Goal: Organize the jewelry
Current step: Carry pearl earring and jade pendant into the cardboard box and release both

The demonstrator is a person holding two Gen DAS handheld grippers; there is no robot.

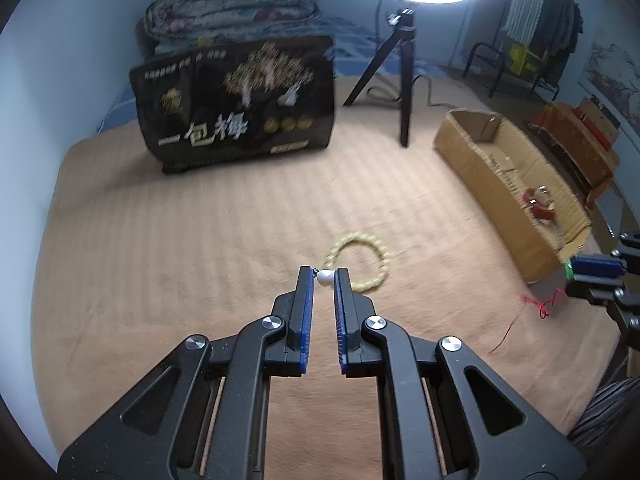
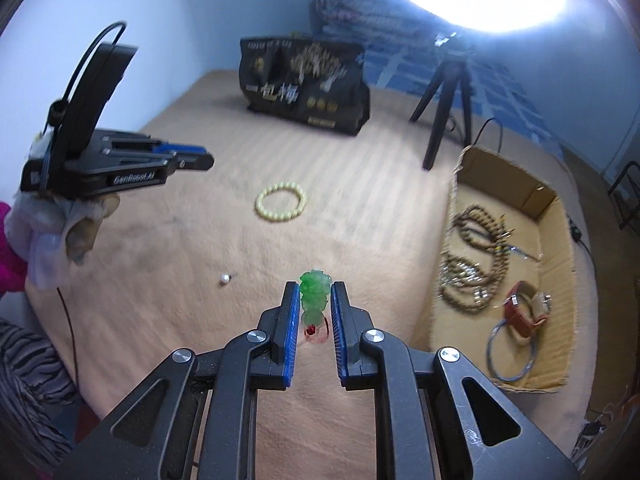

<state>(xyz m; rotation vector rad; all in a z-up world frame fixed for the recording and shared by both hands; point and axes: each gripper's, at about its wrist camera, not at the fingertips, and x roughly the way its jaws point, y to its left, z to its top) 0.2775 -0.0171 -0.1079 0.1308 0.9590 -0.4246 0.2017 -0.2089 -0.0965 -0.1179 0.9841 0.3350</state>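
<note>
Left gripper (image 1: 324, 278): jaws narrow, pinched on a white pearl (image 1: 325, 277) at the tips. Right gripper (image 2: 316, 300): jaws narrow, clamped on a green pendant (image 2: 315, 296), long axis along the fingers, red cord (image 2: 316, 330) trailing at 6 o'clock between the pads.

Cardboard box (image 2: 454, 216) at 3 o'clock of the right gripper, near; already holding bead strands (image 2: 472, 256), a red watch (image 2: 524, 308) and a blue ring (image 2: 510, 352). In the left wrist view, same box (image 1: 480, 168) at 2 o'clock, well apart. Right hand judged the nearer to the box; long side of the box facing it, wall low, open top.

Yellow bracelet (image 2: 282, 202) flat on the beige cover (image 2: 180, 240), at 11 o'clock of the right gripper, just beyond the left tips in the left wrist view. A second small pearl (image 2: 225, 278) loose on the cover at 9 o'clock of the pendant.

Open room: cover bare between both grippers and box. Tripod (image 2: 440, 120) at 1 o'clock beyond the box's far end, black bag (image 2: 304, 88) at 12 o'clock, both well clear. Risk judged: cord snagging on the box rim.
</note>
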